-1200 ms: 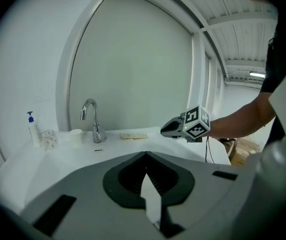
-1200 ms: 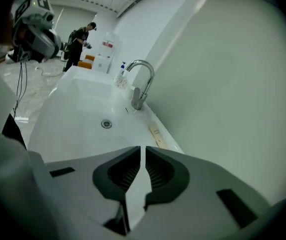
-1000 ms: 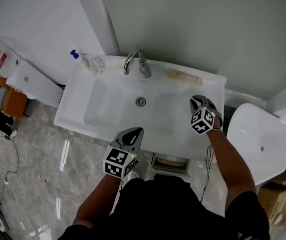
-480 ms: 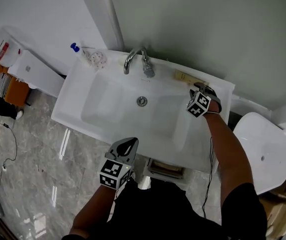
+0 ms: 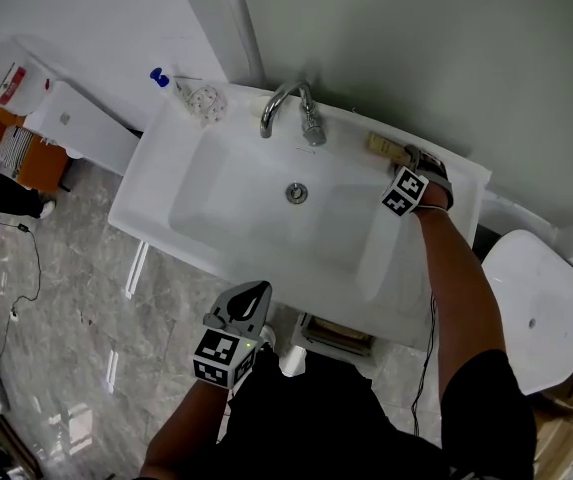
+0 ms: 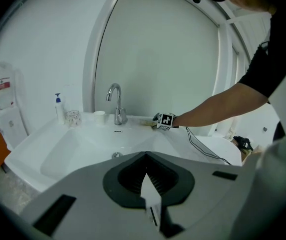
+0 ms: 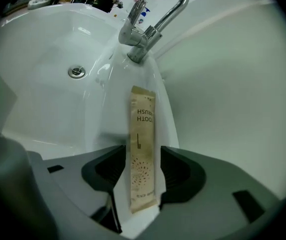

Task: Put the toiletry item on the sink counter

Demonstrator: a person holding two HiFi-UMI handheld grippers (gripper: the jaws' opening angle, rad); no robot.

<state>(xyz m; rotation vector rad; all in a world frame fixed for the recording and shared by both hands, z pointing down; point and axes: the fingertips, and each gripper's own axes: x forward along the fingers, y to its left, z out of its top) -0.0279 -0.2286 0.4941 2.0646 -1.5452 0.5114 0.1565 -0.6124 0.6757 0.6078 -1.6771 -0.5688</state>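
White marble-look floor (image 5: 76, 298) and a pale grey-green wall (image 5: 416, 48) framed a white sink counter (image 5: 163, 163), seen steeply from above, with a chrome faucet (image 5: 291, 108) rising at the middle of its far rim and a round drain (image 5: 297, 192) in the basin below it. At the far left corner of the counter stood a soap bottle (image 5: 161, 76) with a blue pump and, just beside it, a clear patterned glass (image 5: 204, 101). A white toilet (image 5: 531, 308) sat to the right of the sink, apart from it. The right gripper (image 5: 418, 158) reached over the far right ledge of the counter, angled downward, with the person's bare forearm (image 5: 456, 268) stretched across the right side of the basin behind it. Its jaws had just been opening and stood spread wide, and between them lay the toothbrush packet (image 7: 143, 149), a slim brown paper sachet printed with the words for a toothbrush. The packet rested flat on the narrow ledge to the right of the faucet, its long side running along the ledge and its far end pointing toward the faucet base; a gap showed on each side, so neither pad pressed on it. The left gripper (image 5: 251, 298) hung at the near side, in front of the sink's near edge and over the floor, well apart from the packet. Its jaws were drawn together with nothing between them, pointing toward the basin.
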